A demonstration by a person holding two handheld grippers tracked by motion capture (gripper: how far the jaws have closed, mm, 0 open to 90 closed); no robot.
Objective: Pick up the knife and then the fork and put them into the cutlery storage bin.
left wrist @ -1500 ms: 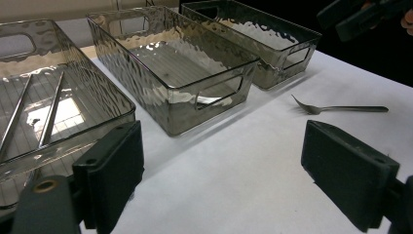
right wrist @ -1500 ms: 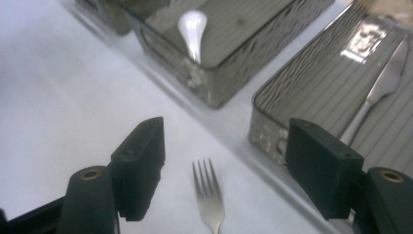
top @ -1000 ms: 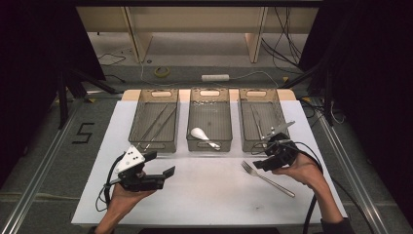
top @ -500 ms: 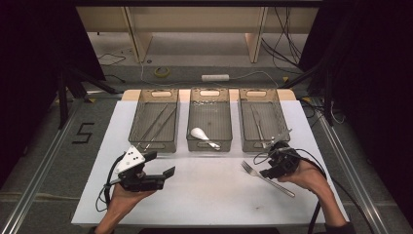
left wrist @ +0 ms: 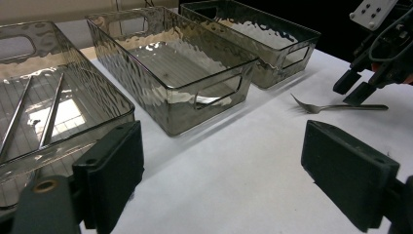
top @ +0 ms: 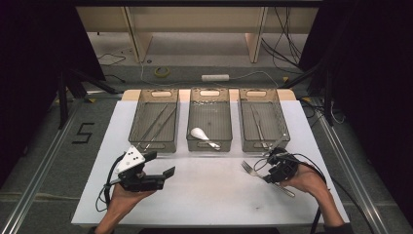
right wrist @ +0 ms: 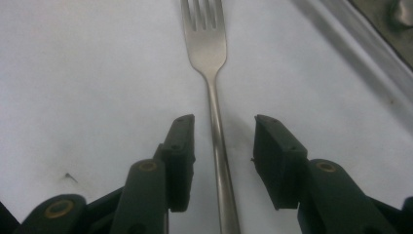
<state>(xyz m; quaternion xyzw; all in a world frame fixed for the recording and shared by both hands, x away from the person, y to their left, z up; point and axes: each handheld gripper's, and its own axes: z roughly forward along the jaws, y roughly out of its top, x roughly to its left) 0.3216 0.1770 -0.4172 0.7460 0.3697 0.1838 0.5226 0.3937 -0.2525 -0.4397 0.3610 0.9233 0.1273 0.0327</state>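
Right gripper view: fork (right wrist: 215, 117) handle lies between the jaws, untouched.
Right gripper (right wrist: 221, 161): half open, jaws just closing.
Left gripper (left wrist: 221, 165): wide open, empty.

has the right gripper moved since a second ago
Yes. The right gripper has come down from near the right tray's front edge to the fork on the table, its jaws closing around the handle without pressing it yet.
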